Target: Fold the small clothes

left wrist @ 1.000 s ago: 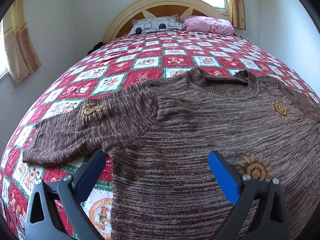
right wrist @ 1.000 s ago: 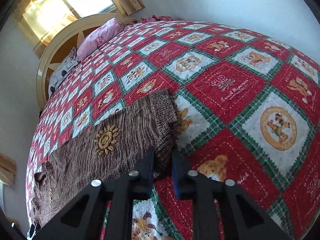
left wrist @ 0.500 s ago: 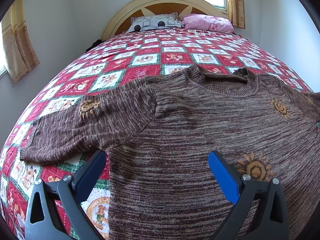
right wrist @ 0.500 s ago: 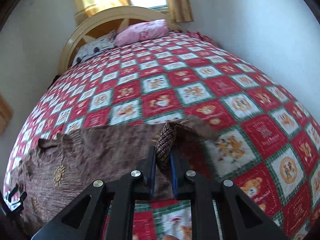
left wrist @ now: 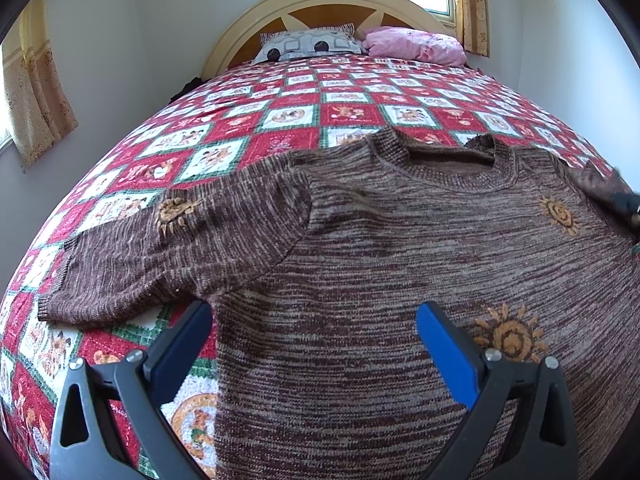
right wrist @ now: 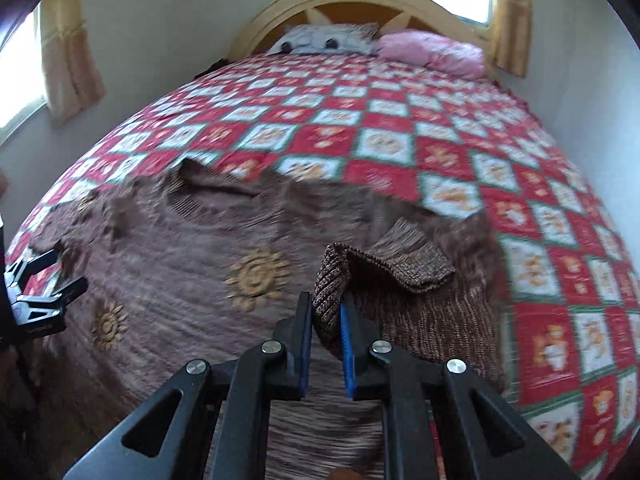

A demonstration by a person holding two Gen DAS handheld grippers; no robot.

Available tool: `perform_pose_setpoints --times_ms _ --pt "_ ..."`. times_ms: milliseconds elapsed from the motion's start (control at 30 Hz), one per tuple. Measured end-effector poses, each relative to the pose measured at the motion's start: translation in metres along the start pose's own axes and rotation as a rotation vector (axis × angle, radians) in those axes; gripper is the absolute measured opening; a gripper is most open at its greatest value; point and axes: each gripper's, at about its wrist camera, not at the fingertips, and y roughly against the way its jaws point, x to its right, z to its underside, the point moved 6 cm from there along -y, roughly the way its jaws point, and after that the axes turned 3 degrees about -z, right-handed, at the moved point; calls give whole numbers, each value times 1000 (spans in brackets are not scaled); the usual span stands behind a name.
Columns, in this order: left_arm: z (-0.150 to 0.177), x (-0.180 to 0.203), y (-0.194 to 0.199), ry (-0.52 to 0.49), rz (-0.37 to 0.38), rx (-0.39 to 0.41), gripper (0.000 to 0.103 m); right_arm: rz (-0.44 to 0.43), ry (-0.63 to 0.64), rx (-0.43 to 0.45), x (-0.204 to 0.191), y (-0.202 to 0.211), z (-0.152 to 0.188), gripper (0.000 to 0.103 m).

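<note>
My right gripper, pinching the sleeve cuff, now carries it inward over the sweater body.

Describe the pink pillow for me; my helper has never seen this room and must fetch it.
Start at the bed's arched headboard under the window. Two pillows lie against it: the pink pillow sits on the right, toward the curtained corner. Its neighbour, the patterned pillow, is grey-white with dark dots; this one is plain pink.

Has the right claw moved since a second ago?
Yes. The right claw, shut on the sweater's sleeve cuff, has carried it from out over the bare quilt inward, above the sweater's body.
</note>
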Motion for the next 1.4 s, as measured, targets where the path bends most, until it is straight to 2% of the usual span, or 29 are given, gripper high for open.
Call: perform_pose_setpoints --times_ms 67,133,167,333,400,567,767,867,933,1000,1067,1267,1333,1367,1400 --pt "1 -1 -1 8 7 -9 103 -51 -22 -32 -8 -10 6 22" --pt "1 -1 -3 12 26 -17 103 -120 -66 -60 -10 -12 17 58" --pt "1 -1 -4 12 40 -26 103 -135 -81 -55 -10 -7 23 60" --pt "1 6 3 -11 103 -46 102 -153 -168 -15 10 43 61 60" --pt "-2 15 13 -20 140 -43 95 -143 -214 -5 22 63 80 61" --pt "-22 66 51 -113 218 14 95 -142 -313 38 46 97 129 61" --pt "-50 137 83 -216 317 54 90 -151 -352 136 52 107 154 61" --pt "-60 166 83 -235 343 55 83 -167 -363 173 55 113 156 61" --pt "-62 183 80 -248 356 52 82 -180 -345 203 52 118 154 61" --pt "-64 202 69 -252 369 27 75 -194 -341 215 51 119 154 61" --pt "-64 216 57 -254 371 2 75 -201 -352 222 53 119 154 61" --pt "-63 248 22 -306 322 -46 73 -214 -372 214 56 115 153 61" --pt "-61 252 14 -308 331 -74 66 -217 -371 202 56 112 154 61" --pt "-60 255 10 -317 332 -88 58 -220 -371 200 56 111 154 61" --pt "-59 258 7 -324 332 -95 43 -222 -371 198 56 110 153 61"
